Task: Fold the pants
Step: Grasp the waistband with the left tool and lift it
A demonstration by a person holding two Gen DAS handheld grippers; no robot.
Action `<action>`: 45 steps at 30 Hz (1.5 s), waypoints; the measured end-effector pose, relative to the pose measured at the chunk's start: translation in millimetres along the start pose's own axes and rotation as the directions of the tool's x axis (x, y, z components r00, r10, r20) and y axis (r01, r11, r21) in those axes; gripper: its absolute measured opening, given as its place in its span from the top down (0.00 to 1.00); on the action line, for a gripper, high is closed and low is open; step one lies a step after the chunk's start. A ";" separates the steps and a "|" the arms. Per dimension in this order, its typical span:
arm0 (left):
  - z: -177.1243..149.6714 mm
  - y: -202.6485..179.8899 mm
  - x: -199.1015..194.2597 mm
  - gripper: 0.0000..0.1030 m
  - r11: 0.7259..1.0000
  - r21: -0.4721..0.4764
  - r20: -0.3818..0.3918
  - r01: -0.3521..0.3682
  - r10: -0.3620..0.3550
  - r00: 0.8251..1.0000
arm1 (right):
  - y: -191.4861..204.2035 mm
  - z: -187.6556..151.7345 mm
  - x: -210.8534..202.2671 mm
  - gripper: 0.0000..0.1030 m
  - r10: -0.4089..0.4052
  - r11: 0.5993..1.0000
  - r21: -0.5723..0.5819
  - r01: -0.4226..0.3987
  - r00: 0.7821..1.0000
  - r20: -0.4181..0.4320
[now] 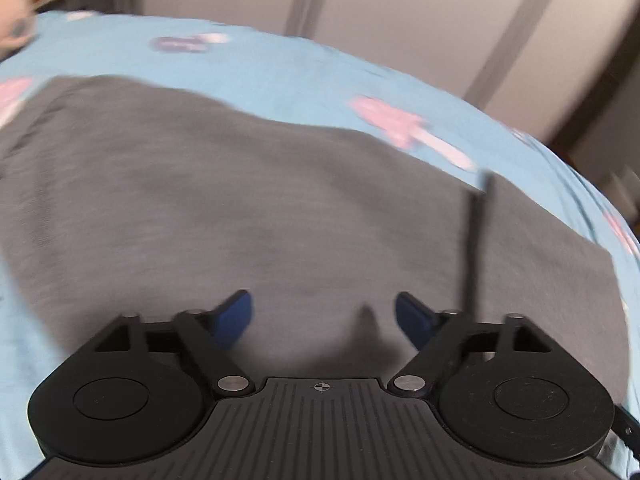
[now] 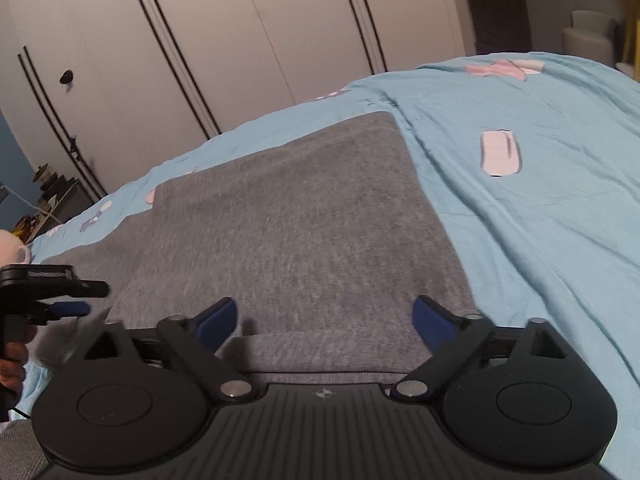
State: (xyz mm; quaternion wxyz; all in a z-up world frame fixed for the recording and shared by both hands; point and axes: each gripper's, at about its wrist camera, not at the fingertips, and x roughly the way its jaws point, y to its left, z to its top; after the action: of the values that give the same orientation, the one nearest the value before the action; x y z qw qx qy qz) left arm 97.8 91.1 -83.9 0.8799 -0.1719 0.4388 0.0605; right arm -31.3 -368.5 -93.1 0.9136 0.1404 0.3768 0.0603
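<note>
Left gripper (image 1: 323, 316) wide, empty | right gripper (image 2: 325, 320) wide, empty | grey knit pants (image 2: 288, 220) lie flat directly ahead under both, long axis running left-right on light-blue patterned bedsheet (image 2: 540, 240) | right gripper nearer folded edge

Pale cream wardrobe doors with thin dark vertical seams (image 2: 224, 40) along the far wall, one small black round knob (image 2: 66, 77) at left. Light blue bedsheet with pink and white printed patches (image 2: 540, 208) spread across the bed. Low dark cluttered shelf (image 2: 52, 192) past the bed's far left corner. Dim, even indoor light.
</note>
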 end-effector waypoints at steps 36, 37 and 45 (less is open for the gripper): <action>-7.4 231.8 -16.2 0.11 0.666 -0.644 0.239 0.376 -0.292 0.926 | 26.8 -8.9 12.1 0.05 -0.128 0.975 -0.177 0.132 0.991 0.032; -6.3 231.6 -14.9 0.11 0.665 -0.641 0.248 0.383 -0.293 0.923 | 27.0 -9.1 11.9 0.05 -0.130 0.975 -0.179 0.134 0.991 0.033; 2.3 245.0 1.9 0.13 0.586 -0.694 0.294 0.418 -0.300 0.908 | 27.2 -9.2 11.8 0.05 -0.132 0.974 -0.180 0.136 0.991 0.035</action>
State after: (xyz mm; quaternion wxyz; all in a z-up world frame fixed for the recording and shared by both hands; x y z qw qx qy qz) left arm 37.7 320.5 -145.3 0.7552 -0.5953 0.2661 0.0671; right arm -29.5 -338.1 -99.0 0.9288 0.0315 0.3681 0.0309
